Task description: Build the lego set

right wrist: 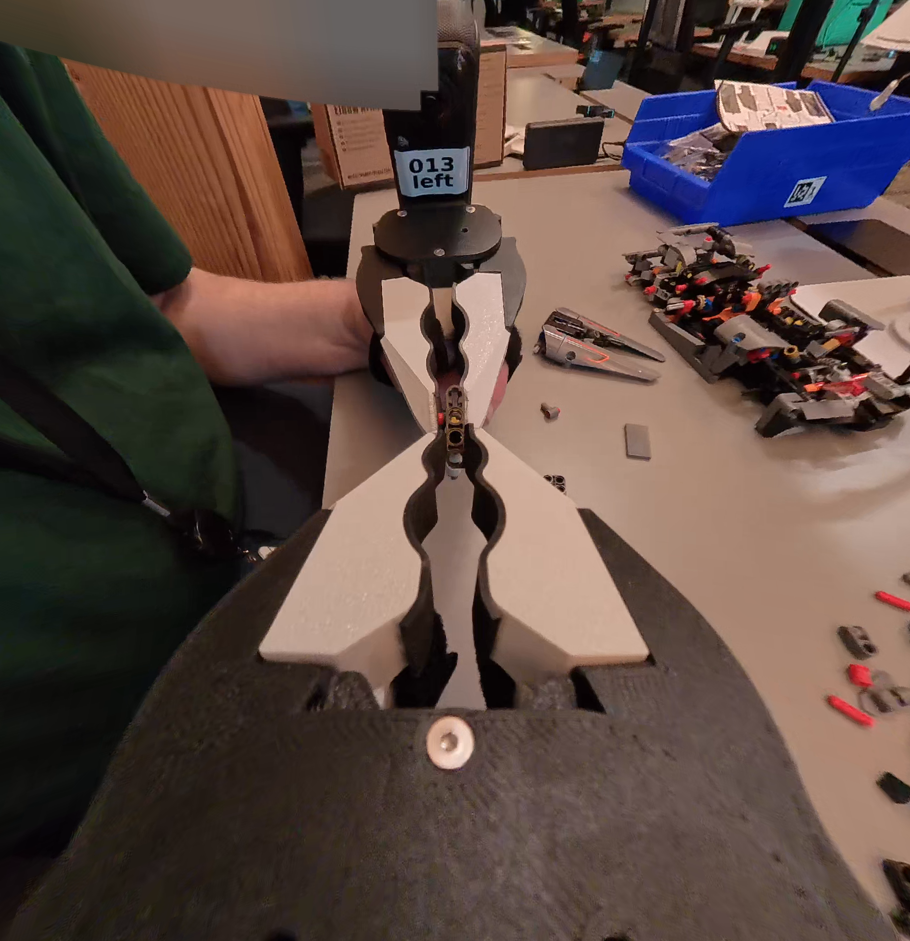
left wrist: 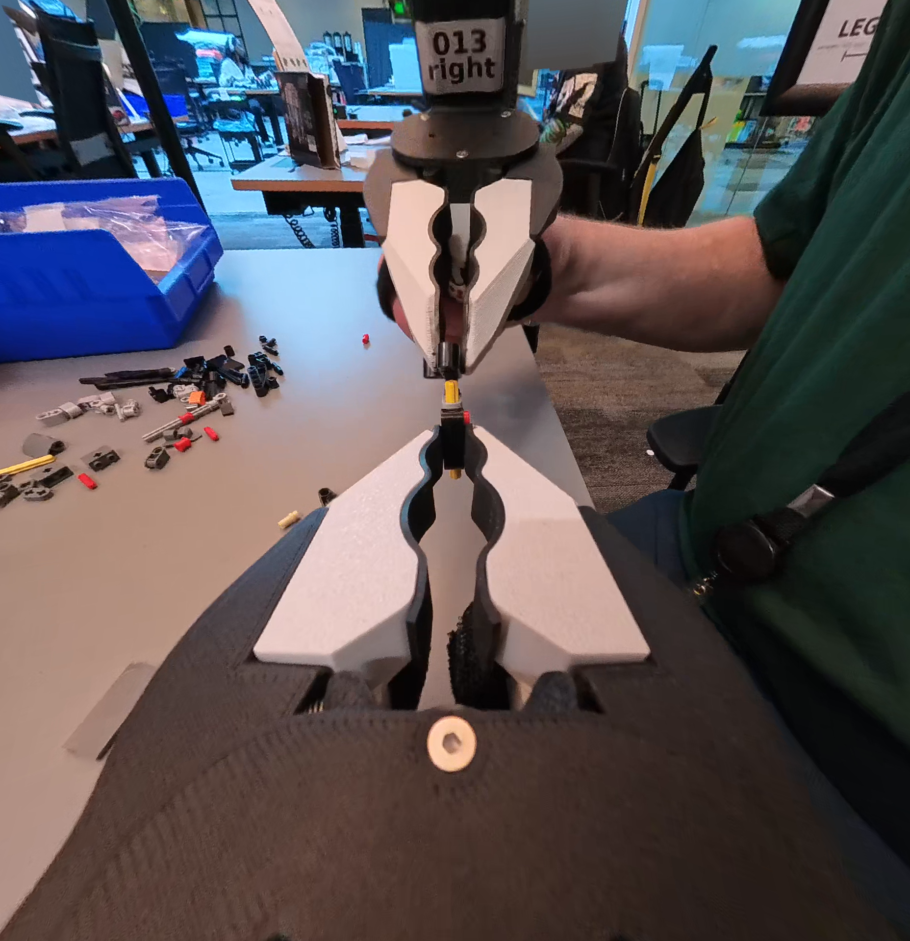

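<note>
My left gripper (left wrist: 453, 438) is shut on a small black Lego assembly (left wrist: 453, 442) with a red pin on its side. A yellow axle (left wrist: 450, 392) sticks out of it toward the other gripper. My right gripper (left wrist: 445, 359) faces it tip to tip, shut on a small black connector (left wrist: 447, 354) that sits at the end of the yellow axle. In the right wrist view the right gripper (right wrist: 454, 444) holds the black connector (right wrist: 454, 437), whose round hole faces the camera. The left gripper (right wrist: 450, 413) meets it just beyond. Both are held above the grey table's near edge (left wrist: 544, 407).
Loose black, grey and red Lego parts (left wrist: 188, 397) lie to the left by a blue bin (left wrist: 86, 285). A part-built Lego car (right wrist: 779, 331), a grey wedge panel (right wrist: 595, 346) and a second blue bin (right wrist: 779, 153) stand on the table. A person in a green shirt (left wrist: 825, 356) sits close. My left and right fingertips are right by each other.
</note>
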A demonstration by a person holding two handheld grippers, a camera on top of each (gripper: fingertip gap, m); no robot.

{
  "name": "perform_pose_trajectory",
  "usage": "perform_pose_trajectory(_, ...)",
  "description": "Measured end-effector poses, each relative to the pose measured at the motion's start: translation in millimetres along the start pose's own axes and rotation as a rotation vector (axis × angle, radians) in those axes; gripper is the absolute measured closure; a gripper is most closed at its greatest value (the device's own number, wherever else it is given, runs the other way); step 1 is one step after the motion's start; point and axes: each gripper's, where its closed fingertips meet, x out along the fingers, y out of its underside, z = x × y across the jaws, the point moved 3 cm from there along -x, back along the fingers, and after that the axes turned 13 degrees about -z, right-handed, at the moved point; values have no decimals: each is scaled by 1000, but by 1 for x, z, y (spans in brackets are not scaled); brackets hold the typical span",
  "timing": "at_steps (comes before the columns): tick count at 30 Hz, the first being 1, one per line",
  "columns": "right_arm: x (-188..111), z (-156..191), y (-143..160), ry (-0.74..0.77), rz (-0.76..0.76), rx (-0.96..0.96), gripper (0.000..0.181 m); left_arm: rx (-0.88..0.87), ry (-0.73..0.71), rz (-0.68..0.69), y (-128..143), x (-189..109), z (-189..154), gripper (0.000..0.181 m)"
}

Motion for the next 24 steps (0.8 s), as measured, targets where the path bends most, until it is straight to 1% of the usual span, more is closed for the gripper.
perform_pose_trajectory(4,-1,1,-1,-32,-84,76,176,-29,20,-25,-4,0,-2,176)
perform_pose_trajectory(7,-2,0,2,-48,-79,88,176,-34,21,-8,-1,1,-2,176)
perform_pose_trajectory(13,0,0,4,-79,-20,56,176,-29,15,-10,0,-1,-1,176)
perform_pose_trajectory(24,1,-1,6,-72,157,-25,176,-11,3,24,4,0,0,176)
